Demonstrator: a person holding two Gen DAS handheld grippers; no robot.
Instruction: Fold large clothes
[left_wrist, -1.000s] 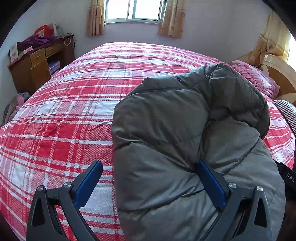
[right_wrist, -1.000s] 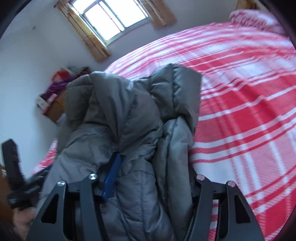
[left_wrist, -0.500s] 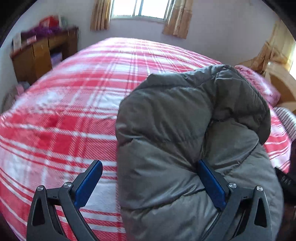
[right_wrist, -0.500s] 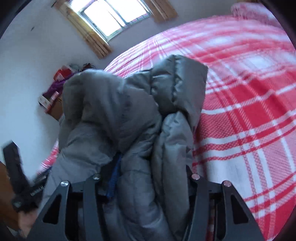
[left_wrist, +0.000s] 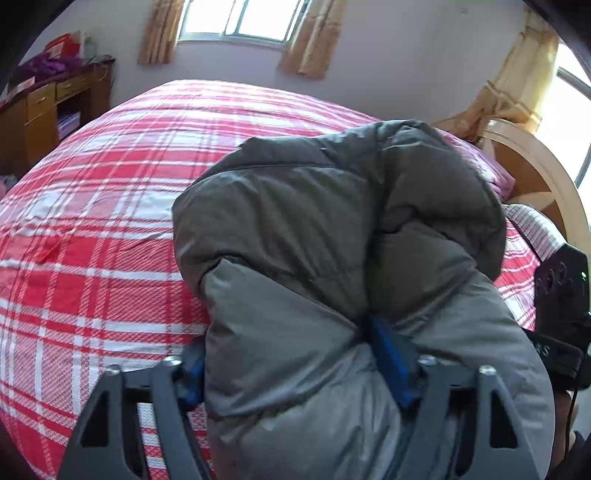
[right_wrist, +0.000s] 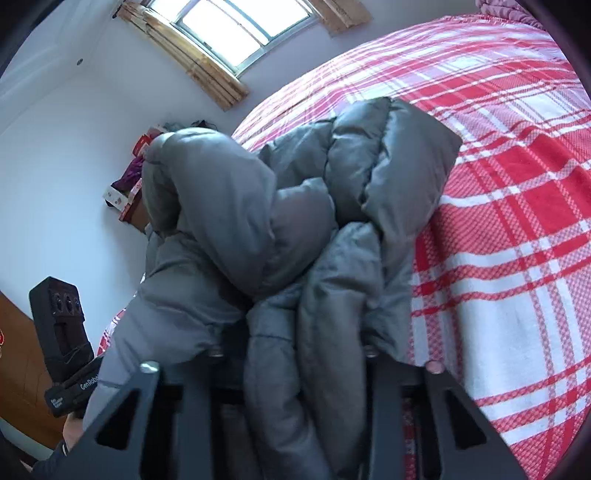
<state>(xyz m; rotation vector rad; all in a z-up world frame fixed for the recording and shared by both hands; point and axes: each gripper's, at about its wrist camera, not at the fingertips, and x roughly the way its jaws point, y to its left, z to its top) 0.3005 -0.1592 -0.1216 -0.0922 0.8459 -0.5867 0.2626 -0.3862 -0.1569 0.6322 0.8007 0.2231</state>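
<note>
Both grippers, left (left_wrist: 291, 369) and right (right_wrist: 295, 354), are closing on a bunched grey jacket (left_wrist: 332, 240) between their fingers (over the bed (left_wrist: 110, 221)); folding looks barely begun.

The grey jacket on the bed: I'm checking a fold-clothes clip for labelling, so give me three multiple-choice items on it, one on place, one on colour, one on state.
1. Where does the puffy jacket lie?
A. on the plaid bedspread
B. on the wooden desk
C. on the floor

2. What colours is the bedspread?
A. blue and yellow
B. red and white
C. plain green

3. How does the jacket look?
A. spread flat
B. hung on a hanger
C. bunched, with folds of it between both grippers' fingers

Answers:
1 A: the plaid cover shows around and under it.
2 B: red and white checks in both views.
3 C: the left gripper and the right gripper both have grey padding between their closing jaws.
</note>
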